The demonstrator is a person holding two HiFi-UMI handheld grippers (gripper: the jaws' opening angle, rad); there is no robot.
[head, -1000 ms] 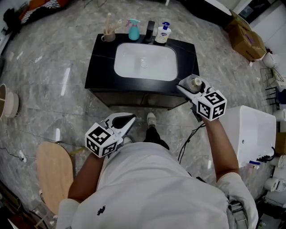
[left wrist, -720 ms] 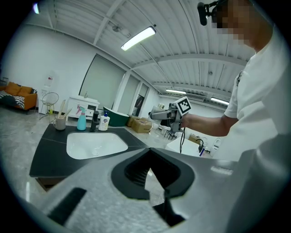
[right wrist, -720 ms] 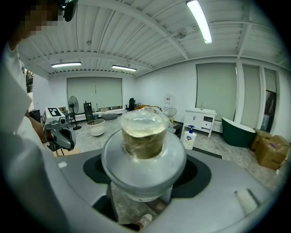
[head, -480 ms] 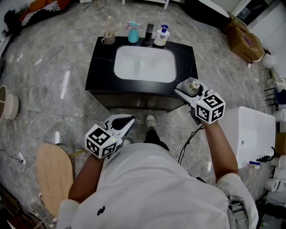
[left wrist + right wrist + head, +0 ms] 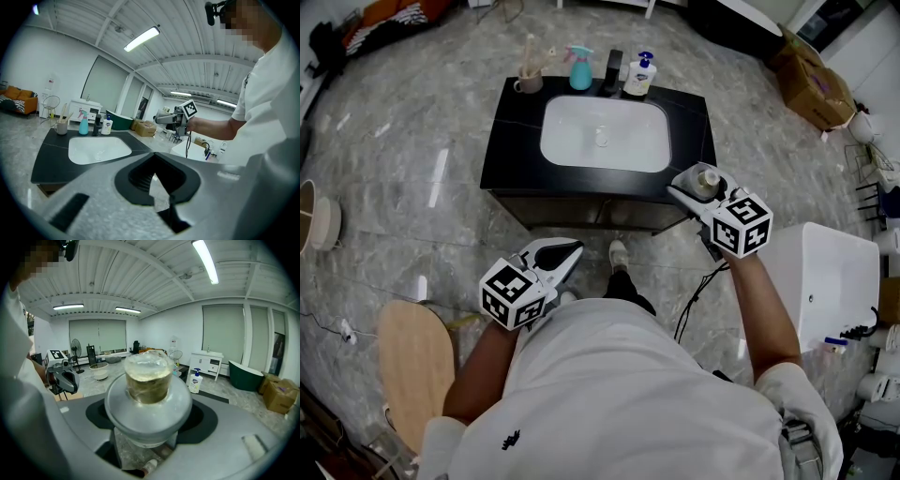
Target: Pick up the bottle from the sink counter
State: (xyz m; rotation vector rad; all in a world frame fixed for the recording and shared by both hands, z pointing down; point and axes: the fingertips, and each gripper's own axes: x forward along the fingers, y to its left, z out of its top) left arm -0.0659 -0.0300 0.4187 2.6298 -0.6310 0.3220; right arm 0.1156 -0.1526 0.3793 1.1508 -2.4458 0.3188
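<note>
Almost nothing moved: my right gripper (image 5: 698,184) kept its jaws clamped wide on the bottle (image 5: 147,375), off the bench (image 5: 511,131), left gripper (image 5: 570,251) closed and empty, so pickup looked done.

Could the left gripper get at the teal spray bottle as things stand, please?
Probably yes: the left gripper carries nothing, and only the white basin lies between it and the teal spray bottle. The cup and the black faucet flank it closely, though.
</note>
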